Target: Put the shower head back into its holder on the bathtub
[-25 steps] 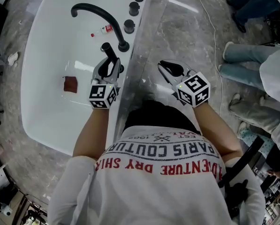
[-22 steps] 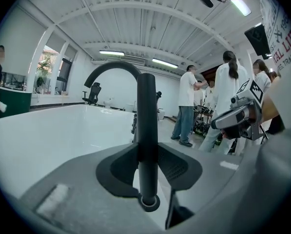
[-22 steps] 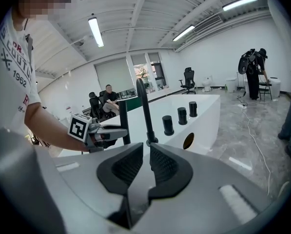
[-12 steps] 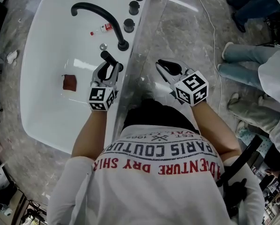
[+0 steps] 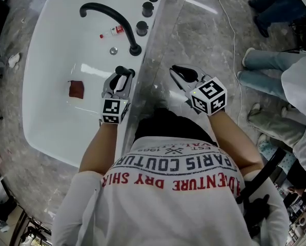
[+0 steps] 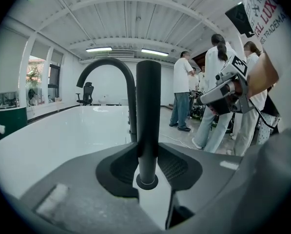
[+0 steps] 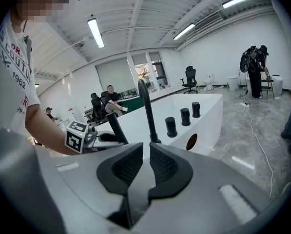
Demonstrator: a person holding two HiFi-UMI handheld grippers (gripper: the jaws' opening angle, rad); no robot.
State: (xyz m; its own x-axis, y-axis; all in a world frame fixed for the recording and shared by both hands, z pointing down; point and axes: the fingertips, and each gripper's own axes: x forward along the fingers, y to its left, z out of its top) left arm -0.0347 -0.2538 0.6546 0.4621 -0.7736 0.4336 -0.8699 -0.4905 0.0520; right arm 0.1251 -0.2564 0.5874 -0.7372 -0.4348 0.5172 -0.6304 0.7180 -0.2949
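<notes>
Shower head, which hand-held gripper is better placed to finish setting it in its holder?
Left. The left hand-held gripper grips the shower head upright, its base at the holder ring. The right hand-held gripper is empty, off beside the bathtub.

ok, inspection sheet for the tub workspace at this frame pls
Surface: white bathtub, black spout and three knobs on its rim.
Job's things: black shower head standing on the rim, lower end at the holder collar.
Clutter: reddish cloth and small bottle in the tub.
Grippers: left gripper clamps the shower head; right gripper narrowly open, empty.
Cables: thin cable on the marble floor.
Surroundings: bystanders' legs right of the tub.
</notes>
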